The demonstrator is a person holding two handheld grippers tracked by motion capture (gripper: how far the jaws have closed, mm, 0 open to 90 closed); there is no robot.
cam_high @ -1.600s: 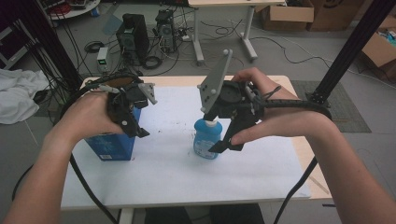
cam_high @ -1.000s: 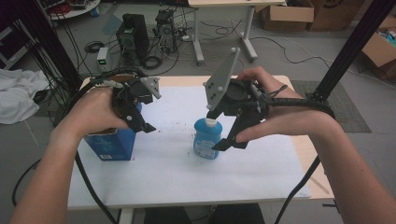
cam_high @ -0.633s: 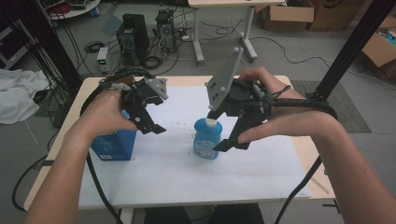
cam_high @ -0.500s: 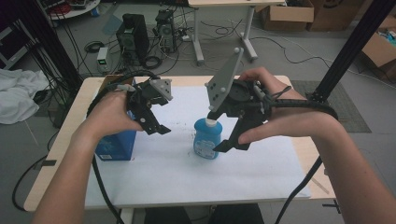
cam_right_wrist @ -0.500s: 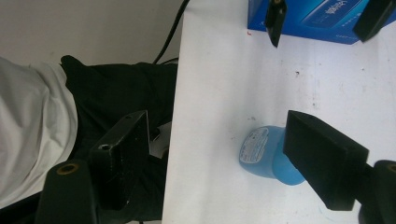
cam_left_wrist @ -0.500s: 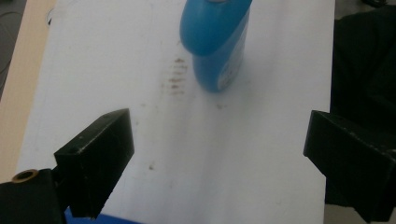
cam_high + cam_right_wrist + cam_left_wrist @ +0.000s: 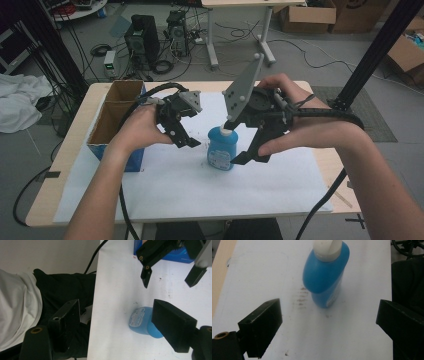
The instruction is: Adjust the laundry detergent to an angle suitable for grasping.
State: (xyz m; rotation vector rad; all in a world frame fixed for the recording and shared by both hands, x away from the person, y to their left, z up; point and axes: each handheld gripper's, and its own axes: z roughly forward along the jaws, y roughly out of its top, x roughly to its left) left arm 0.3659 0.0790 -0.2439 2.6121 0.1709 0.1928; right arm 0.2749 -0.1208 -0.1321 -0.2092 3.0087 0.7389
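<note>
Far left on the table (image 7: 320, 172): one blue cardboard box (image 7: 116, 120), open at the top, split into two compartments, both showing bare brown cardboard inside and nothing else. Just to its right, the left gripper (image 7: 186, 142), held in the left hand (image 7: 140, 127), tips down over the white sheet (image 7: 200, 185), jaws spread with nothing between them and just been opening wider; seen along those jaws in the left gripper view, the bottle ahead and clear of both. Near the sheet's middle: one blue bottle (image 7: 221, 148) with a white cap (image 7: 228, 132), standing upright, contents not readable through the plastic. Further right, the right gripper (image 7: 244, 157), gripped by the right hand (image 7: 300, 127), jaws spread, one tip just beside the bottle's right flank; touching or not, could not tell. Counted: one box, two compartments, one bottle, two grippers.
</note>
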